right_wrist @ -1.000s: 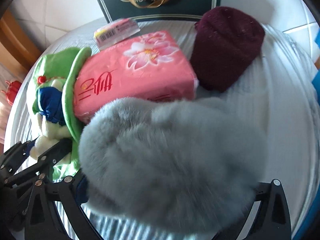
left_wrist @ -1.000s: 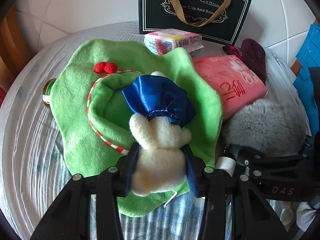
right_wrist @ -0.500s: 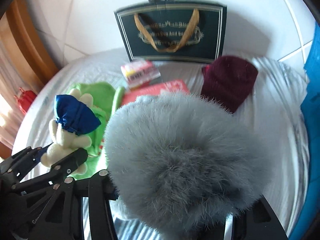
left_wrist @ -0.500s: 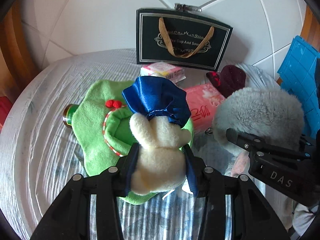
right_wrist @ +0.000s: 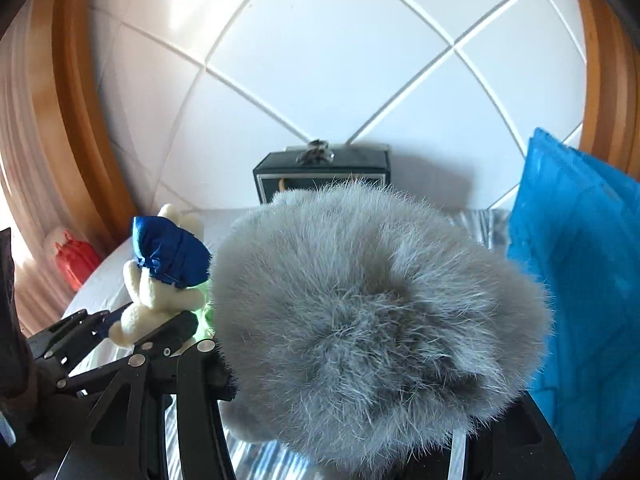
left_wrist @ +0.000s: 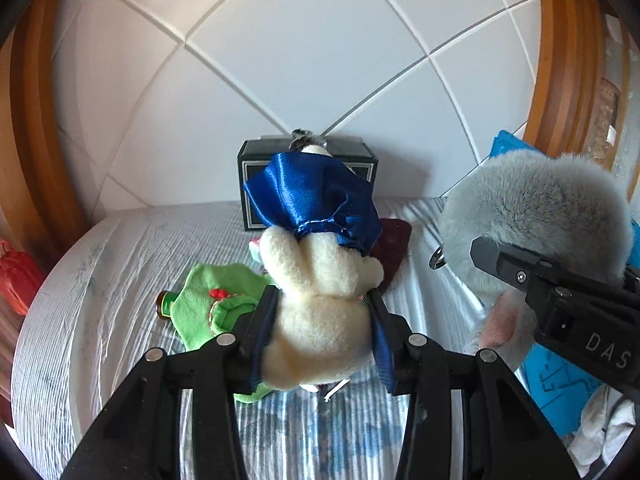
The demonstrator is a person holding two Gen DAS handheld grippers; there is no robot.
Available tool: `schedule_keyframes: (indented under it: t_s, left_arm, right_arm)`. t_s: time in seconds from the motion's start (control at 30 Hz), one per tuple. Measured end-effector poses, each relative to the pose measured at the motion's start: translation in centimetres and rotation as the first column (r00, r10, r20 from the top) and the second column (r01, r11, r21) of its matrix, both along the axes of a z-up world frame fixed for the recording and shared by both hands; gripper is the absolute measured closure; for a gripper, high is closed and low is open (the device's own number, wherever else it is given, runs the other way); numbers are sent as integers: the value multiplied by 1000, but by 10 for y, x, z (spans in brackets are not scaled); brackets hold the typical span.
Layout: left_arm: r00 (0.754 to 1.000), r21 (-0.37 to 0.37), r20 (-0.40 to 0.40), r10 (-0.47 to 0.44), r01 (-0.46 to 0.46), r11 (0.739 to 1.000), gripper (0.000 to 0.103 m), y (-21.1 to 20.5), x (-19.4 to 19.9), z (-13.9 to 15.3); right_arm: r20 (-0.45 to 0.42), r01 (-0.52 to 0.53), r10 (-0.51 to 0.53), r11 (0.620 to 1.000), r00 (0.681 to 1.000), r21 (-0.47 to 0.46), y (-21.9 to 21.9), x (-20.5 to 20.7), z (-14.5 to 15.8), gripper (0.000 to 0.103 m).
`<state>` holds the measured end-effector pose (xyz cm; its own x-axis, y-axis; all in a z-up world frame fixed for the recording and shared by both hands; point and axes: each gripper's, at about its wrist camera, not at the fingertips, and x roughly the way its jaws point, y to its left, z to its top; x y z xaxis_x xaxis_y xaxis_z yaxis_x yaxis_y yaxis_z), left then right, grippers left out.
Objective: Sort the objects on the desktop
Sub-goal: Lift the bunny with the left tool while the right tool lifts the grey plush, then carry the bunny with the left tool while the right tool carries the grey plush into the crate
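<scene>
Two grippers are carrying toys above the striped tablecloth: left gripper clamping the cream plush doll, right gripper apparently clamping the grey fur toy. Next: sorting destinations.

Home, likely bedroom. Striped sheet over bed-like surface, white quilted panel behind like headboard, wood frame at sides. Household clutter: plush toy, fur hat, gift bag, green cloth.
</scene>
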<state>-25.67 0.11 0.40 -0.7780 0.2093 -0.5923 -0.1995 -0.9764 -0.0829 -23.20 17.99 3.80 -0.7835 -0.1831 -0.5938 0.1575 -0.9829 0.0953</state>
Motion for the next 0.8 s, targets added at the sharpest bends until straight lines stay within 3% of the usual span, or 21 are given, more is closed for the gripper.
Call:
schedule_keyframes:
  t_s: [0.2, 0.47, 0.63, 0.8]
  left_arm:
    - [994, 5, -72, -81, 82, 997, 61, 48, 35, 44]
    - [963, 10, -162, -217, 221, 975, 61, 140, 70, 101]
    - [934, 3, -174, -311, 317, 949, 61, 214, 91, 126]
    - [902, -7, -152, -404, 408, 913, 61, 294, 110, 132]
  right_arm:
    - [-110, 101, -99, 995, 989, 17, 44, 54, 54, 51]
    - [-214, 245, -242, 969, 946, -13, 130, 120, 109, 50]
    - [-247, 346, -336, 938, 909, -7, 193, 157, 129, 49]
    - [-220, 443, -425, 896, 878, 37, 261, 181, 124, 49]
